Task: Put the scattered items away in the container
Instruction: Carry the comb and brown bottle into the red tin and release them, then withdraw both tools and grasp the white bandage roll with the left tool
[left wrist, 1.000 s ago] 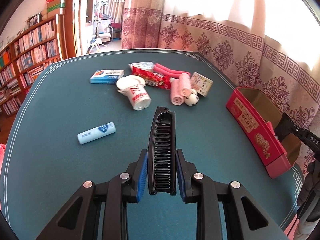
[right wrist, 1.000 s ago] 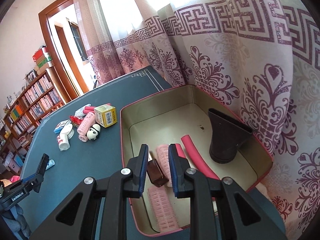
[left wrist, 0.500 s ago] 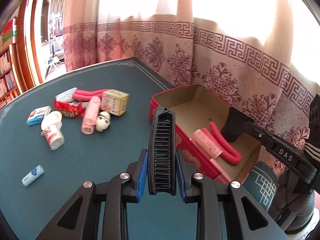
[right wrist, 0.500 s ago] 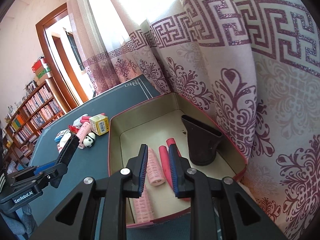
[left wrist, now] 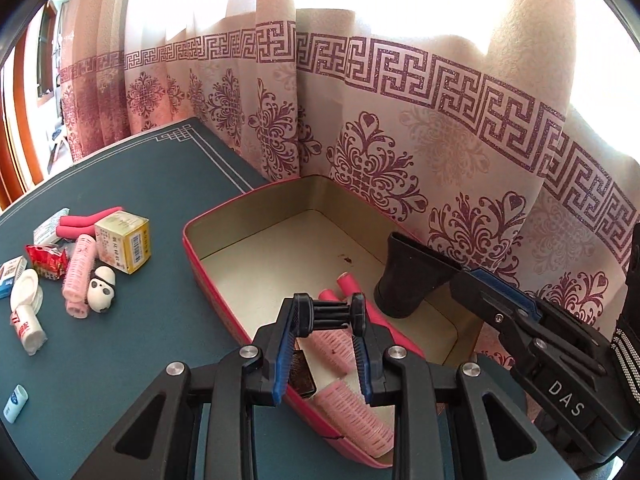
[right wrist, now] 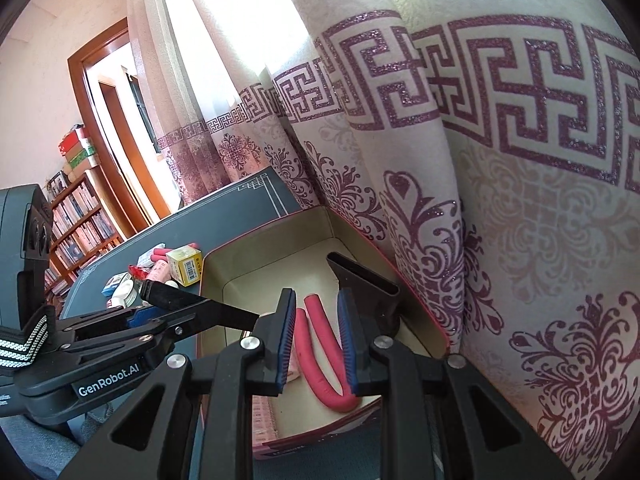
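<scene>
Hanging over the near corner of the red rectangular tin box (left wrist: 192, 236), the black ribbed plastic comb (left wrist: 330, 313) sits crosswise between the blue pads of the left gripper (left wrist: 325, 316), whose jaws are closed on it; in the right wrist view it shows as a long dark bar (right wrist: 188, 304) reaching toward the box rim. It looks light and rigid, with smooth sides that could slip, so the flat spine seems the sound place to hold, not the teeth, which might bend or catch on the rim. Below it, inside the box, lie pink bristly hair rollers (left wrist: 352, 412), red foam curler rods (left wrist: 348, 282), a small dark brown block (left wrist: 302, 378) and a black plastic dryer nozzle (left wrist: 412, 276) standing against the far wall. The right gripper (right wrist: 316, 340) hovers above the rods with its jaws parted and nothing between them. Well apart on the dark green desk (left wrist: 132, 176) more things wait: a yellow cardboard carton (left wrist: 124, 242), a pink roller (left wrist: 80, 268), a white panda figure (left wrist: 102, 288), a red foil packet (left wrist: 46, 262), a white bottle (left wrist: 26, 320) and a pale blue tube (left wrist: 15, 403). Judging by the height, letting go here would probably drop the comb onto the rollers, a soft landing.
</scene>
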